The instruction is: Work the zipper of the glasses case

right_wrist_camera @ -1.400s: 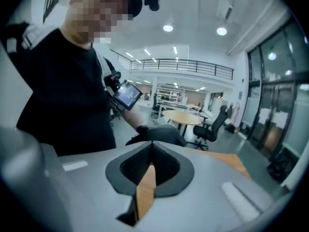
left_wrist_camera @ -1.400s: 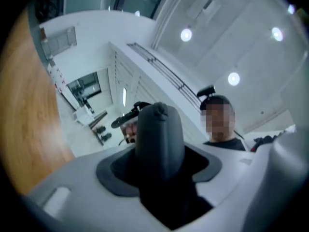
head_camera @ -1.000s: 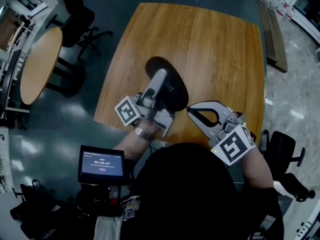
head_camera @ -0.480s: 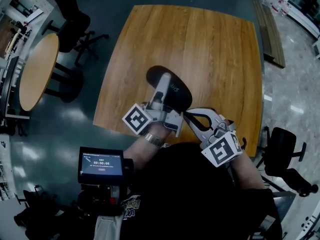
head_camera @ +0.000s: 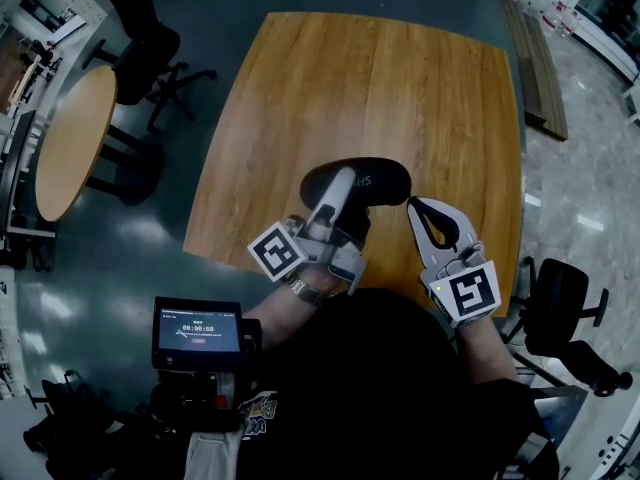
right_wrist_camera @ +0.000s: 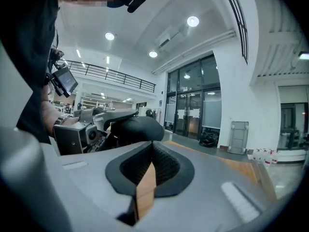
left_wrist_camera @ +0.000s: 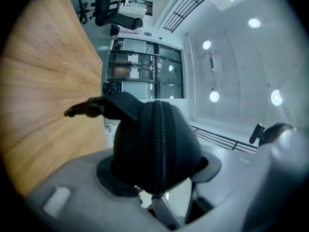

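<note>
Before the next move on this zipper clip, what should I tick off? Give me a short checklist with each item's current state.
1. Left gripper has the glasses case: ok, the case is clamped between its jaws.
2. Zipper exposed: ok, it runs down the middle of the case end in the left gripper view.
3. Right gripper free: ok, its jaws are together with nothing between them.
4. Right gripper at the zipper: not ok, it stands apart from the case, to the right of it in the head view.
5. Zipper pull located: cannot tell from any view.
</note>
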### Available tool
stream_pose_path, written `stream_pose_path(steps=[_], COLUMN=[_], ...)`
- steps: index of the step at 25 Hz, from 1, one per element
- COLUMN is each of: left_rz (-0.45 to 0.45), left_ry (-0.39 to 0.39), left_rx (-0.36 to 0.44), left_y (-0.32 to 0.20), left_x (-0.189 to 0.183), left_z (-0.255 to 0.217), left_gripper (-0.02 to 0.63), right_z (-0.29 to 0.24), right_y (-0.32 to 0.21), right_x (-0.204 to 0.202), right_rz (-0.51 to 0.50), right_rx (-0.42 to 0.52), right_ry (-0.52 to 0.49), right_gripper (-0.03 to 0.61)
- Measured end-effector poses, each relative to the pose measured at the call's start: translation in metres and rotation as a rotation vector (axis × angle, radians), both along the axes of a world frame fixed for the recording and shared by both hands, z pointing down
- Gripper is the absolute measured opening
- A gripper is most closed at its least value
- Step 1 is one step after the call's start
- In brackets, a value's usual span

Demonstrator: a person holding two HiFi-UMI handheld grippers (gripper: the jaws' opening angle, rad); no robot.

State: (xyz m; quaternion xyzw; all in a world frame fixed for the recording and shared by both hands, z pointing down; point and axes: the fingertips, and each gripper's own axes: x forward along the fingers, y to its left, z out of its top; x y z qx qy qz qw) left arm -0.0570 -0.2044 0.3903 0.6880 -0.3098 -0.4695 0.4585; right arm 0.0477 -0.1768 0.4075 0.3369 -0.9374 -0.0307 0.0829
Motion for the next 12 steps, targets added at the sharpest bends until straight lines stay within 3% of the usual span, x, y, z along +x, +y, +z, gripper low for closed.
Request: stream_pose_path(steps=[4, 7, 12], left_rz=[-0.063, -0.065, -0.078], left_ry=[0.032, 0.06, 0.03], left_rx=[-0.002, 0.002, 0.01], left_y=[-0.002, -0.005, -0.005], left_x=[-0.007, -0.011, -0.009], left_z=[0.0, 0.0, 0.001], left_gripper=[0.255, 0.255, 0.255], right_z=[-0.006, -0.001, 0.002], right_y=[0.01, 0.016, 0.012], right_x=[-0.012, -0.018, -0.015], right_rz=[-0.005, -0.031, -0.006], right_rx=[0.068, 0.122, 0.055], right_ry=[0.025, 0.097, 0.027], right_gripper=[0.004, 0.004, 0.005])
